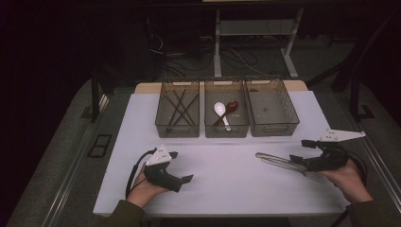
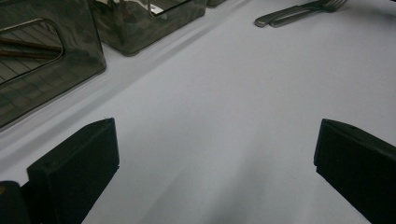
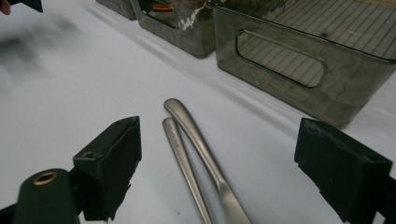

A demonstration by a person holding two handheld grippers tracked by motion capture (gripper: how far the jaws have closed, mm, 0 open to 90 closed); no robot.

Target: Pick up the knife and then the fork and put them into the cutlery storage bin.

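High view: I see right gripper point(image 1: 302, 151) over two metal utensils point(image 1: 276, 161) on table point(image 1: 227, 184), below three bins point(image 1: 272, 127).
Left gripper view: my left gripper point(image 2: 215, 158) fingers spread, over bare table.
Right gripper view: fingers spread, utensil handles between, untouched.

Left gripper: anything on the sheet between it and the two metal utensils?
Nothing: the left gripper view shows bare white sheet from the left gripper to the utensils.

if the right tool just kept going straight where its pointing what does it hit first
Most likely the two metal utensil handles, which lie on the white table between the open right tool jaws. Beyond them stands the empty right bin, though depth is hard to judge.
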